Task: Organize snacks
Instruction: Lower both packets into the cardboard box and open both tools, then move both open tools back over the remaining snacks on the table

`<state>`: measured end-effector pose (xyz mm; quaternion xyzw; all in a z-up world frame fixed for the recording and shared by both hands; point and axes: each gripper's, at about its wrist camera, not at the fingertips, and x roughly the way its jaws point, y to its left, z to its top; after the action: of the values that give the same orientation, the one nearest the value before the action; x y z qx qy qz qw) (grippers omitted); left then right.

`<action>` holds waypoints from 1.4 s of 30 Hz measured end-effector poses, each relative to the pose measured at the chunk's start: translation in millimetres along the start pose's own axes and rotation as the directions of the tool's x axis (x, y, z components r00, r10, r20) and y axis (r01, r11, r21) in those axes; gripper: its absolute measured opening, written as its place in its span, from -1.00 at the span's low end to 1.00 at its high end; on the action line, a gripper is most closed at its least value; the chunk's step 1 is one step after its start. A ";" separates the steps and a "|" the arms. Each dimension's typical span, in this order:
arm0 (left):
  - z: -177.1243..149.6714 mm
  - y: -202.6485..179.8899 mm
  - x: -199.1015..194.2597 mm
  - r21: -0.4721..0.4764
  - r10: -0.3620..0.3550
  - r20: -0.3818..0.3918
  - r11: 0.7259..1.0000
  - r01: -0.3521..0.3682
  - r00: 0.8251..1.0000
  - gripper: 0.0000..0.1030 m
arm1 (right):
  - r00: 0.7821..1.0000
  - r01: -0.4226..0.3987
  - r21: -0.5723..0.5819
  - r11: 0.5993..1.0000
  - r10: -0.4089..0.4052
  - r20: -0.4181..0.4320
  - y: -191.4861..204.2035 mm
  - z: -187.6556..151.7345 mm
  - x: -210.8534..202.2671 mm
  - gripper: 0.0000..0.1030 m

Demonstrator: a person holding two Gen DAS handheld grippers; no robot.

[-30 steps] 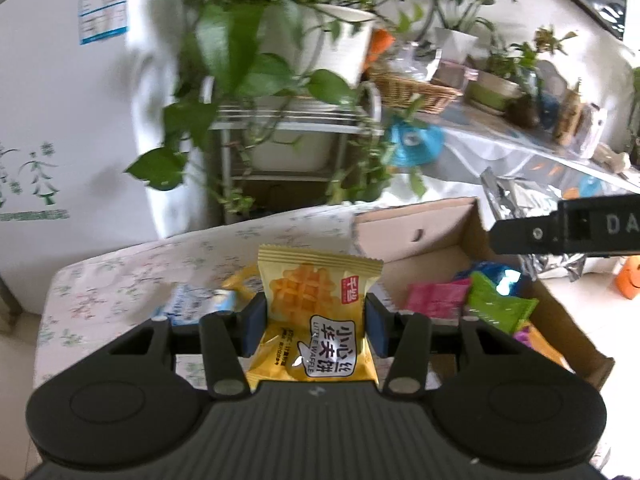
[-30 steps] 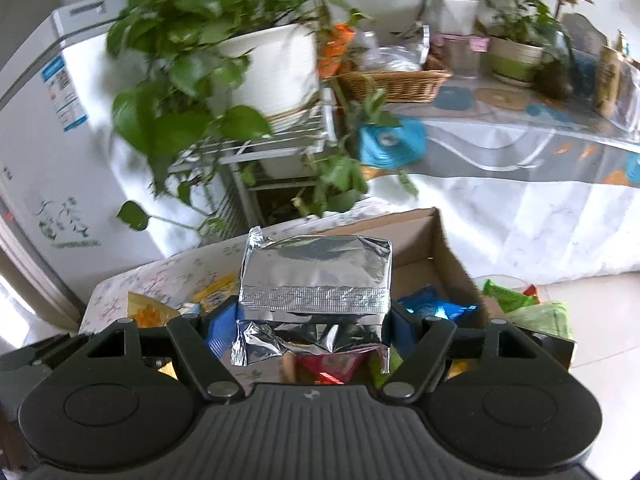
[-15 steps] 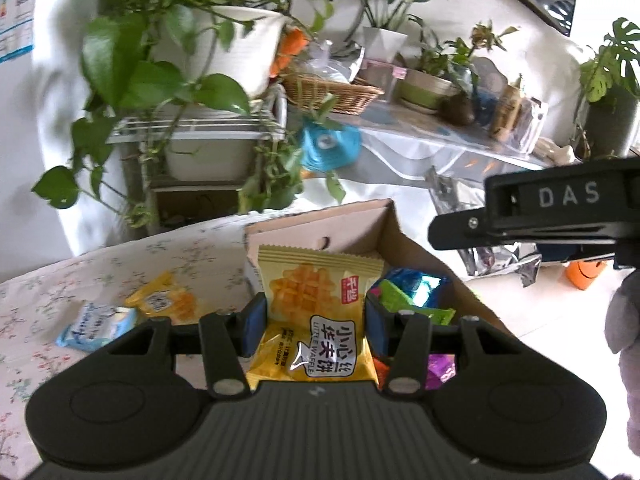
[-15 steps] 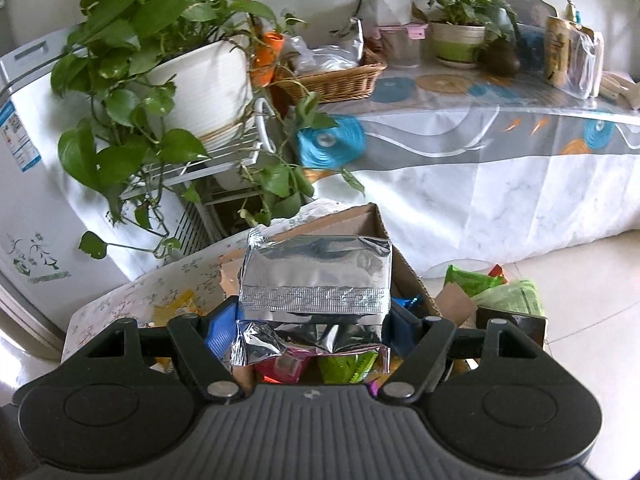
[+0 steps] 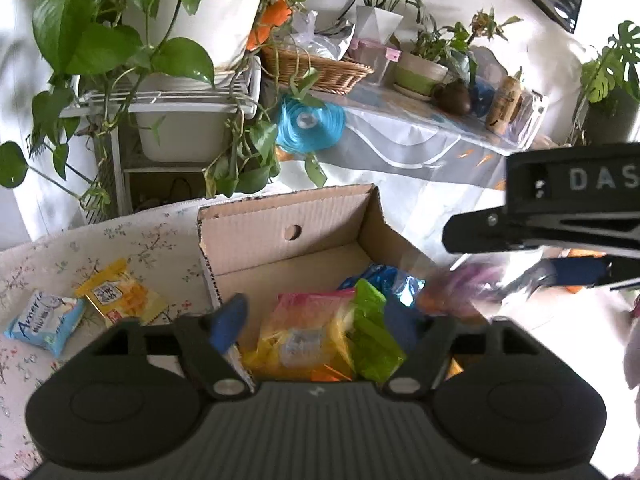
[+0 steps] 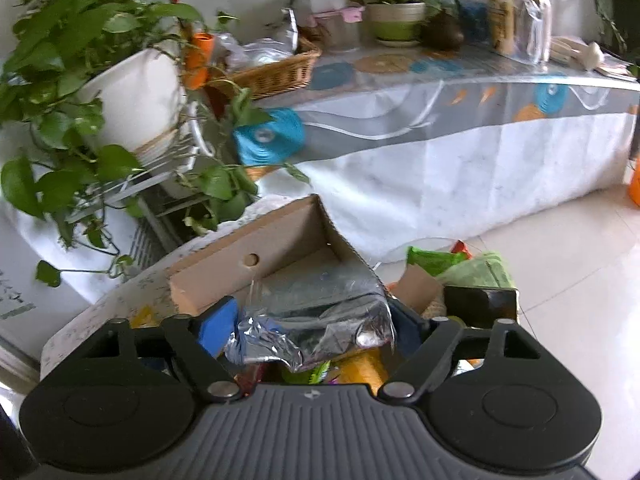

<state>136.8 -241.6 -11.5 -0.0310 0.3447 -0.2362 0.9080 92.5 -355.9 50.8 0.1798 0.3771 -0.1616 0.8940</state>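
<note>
An open cardboard box (image 5: 280, 236) stands on the flowered table and holds several snack packs. In the left wrist view my left gripper (image 5: 320, 320) is open above the box, and a blurred yellow waffle pack (image 5: 300, 344) lies in the box below it. In the right wrist view my right gripper (image 6: 312, 320) is open, with the silver foil pack (image 6: 320, 316) tilted and loose between its fingers over the box (image 6: 248, 256). The right gripper also shows at the right of the left wrist view (image 5: 560, 216).
A yellow snack pack (image 5: 120, 296) and a light blue pack (image 5: 44, 322) lie on the flowered tablecloth (image 5: 60, 248) left of the box. Potted plants on a white rack (image 5: 172, 96) stand behind. A long covered table (image 6: 440, 128) and tiled floor lie to the right.
Both grippers have opened over the box. The yellow waffle pack has dropped from the left gripper into the box; the silver foil pack has tipped down, released from the right gripper.
</note>
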 end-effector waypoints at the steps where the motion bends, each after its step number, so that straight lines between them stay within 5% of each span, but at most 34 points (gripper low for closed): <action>1: 0.9 -0.7 -1.3 0.000 -0.003 -0.002 1.000 0.003 1.000 0.67 | 1.000 -0.003 0.005 1.000 0.003 -0.002 -0.5 -0.2 0.3 0.70; 21: 2.9 14.9 -16.2 0.020 0.118 -0.033 0.993 -0.117 0.992 0.76 | 0.999 -0.035 -0.030 0.999 0.034 -0.023 15.0 -4.4 4.9 0.73; 42: 9.1 114.3 -49.9 -0.083 0.289 -0.031 0.953 -0.291 0.957 0.76 | 0.992 -0.122 -0.096 0.988 0.120 -0.027 53.4 -14.6 8.9 0.74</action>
<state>156.7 -118.8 0.8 -0.0174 0.3638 -0.0857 0.9274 112.0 -303.6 45.4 0.1604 0.3823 -0.0869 0.9058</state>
